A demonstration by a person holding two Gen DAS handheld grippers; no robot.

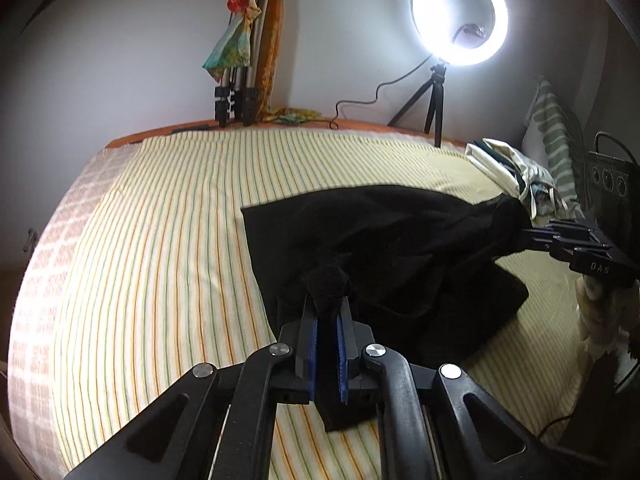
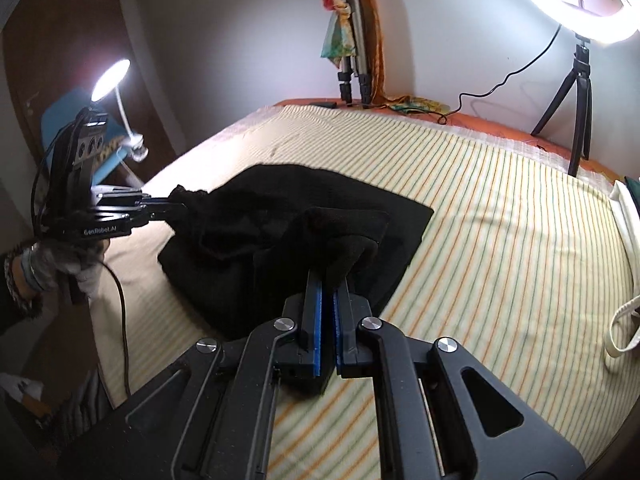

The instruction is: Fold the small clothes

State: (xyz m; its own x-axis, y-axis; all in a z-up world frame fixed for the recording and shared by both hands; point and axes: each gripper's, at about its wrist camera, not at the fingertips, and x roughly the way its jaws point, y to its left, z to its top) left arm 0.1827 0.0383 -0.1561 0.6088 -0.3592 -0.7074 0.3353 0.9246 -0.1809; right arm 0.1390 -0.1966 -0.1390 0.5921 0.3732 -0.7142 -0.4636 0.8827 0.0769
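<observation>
Black garment (image 1: 384,240) pinched by both hand-held grippers, striped bedsheet (image 1: 168,216) beyond

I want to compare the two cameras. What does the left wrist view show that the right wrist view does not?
Only the left wrist view: the green striped pillow.

Only the right wrist view: the desk lamp.

Both: the black garment on the striped sheet, with the left claw and right claw each shut on it, and the ring light.
</observation>
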